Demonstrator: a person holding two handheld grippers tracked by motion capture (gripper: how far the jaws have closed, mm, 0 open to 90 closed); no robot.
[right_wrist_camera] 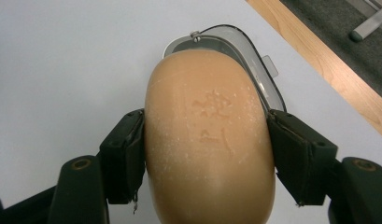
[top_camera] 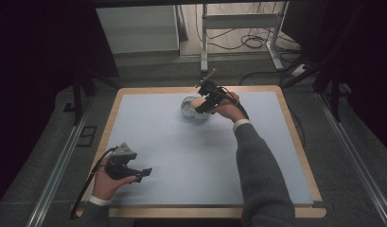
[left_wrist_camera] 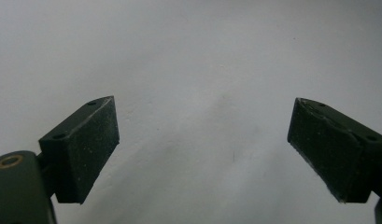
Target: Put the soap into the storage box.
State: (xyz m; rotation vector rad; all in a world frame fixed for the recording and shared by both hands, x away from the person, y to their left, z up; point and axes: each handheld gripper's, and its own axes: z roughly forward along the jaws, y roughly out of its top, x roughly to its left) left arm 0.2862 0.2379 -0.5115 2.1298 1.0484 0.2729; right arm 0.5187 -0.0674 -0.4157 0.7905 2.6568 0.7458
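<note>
Clamping the tan oval soap bar (right_wrist_camera: 209, 140) across its width, the right gripper (right_wrist_camera: 207, 149) hangs directly over the clear glass bowl (right_wrist_camera: 265, 77).

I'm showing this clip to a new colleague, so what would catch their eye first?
Probably the tan oval soap bar, clamped between the right tool's jaws above a clear dish at the far middle of the table. Next, the left tool, open, idle near the table's near left corner.

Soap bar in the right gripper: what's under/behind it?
The tan soap bar, clamped between the right gripper pads, sits over a clear lidded container on the pale blue mat. Only the container's far rim and hinge show; its inside is covered by the soap.
</note>
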